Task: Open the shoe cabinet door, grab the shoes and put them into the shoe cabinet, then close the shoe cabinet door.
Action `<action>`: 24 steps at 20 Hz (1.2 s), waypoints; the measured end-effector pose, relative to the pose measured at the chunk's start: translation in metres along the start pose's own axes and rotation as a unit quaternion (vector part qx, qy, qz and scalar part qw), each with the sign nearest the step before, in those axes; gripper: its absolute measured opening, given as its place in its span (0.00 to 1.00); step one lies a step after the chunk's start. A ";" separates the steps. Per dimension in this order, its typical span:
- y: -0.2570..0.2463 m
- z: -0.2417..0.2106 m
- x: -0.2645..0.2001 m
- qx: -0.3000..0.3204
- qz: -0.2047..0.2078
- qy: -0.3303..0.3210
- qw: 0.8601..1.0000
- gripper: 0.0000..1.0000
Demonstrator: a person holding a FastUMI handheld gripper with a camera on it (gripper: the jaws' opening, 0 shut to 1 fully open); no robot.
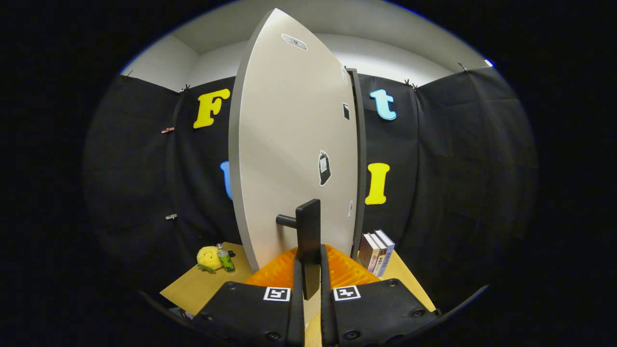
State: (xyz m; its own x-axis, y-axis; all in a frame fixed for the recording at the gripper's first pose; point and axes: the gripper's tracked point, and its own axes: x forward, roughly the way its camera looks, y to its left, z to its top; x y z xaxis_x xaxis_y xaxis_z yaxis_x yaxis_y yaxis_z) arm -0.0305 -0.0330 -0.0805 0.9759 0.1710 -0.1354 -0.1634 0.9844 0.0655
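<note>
The pale grey shoe cabinet door [289, 144] stands swung partway open, seen almost edge-on, with the dark cabinet edge [357, 159] just to its right. A black bar handle [308, 231] sticks out from the door's lower part. My gripper [311, 270] is shut on this handle, with both fingers pressed against its lower end. Small stickers dot the door's face.
A yellow plush toy [208, 258] and a small green bottle [225, 259] sit on the wooden tabletop [193, 289] left of the door. Three books [377, 251] stand upright to the right of the cabinet. Black cloth walls close in all around.
</note>
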 end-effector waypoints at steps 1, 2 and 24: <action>-0.005 0.000 -0.003 0.000 -0.003 0.000 1.000 0.17; -0.010 0.000 -0.005 0.000 -0.007 -0.001 1.000 0.17; -0.130 0.008 -0.018 0.034 -0.017 -0.013 0.999 0.11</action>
State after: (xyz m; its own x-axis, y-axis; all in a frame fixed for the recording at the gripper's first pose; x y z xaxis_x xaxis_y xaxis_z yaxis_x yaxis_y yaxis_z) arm -0.0260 -0.1643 -0.0790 0.9842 0.1362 -0.1135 -0.1213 0.9841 0.1295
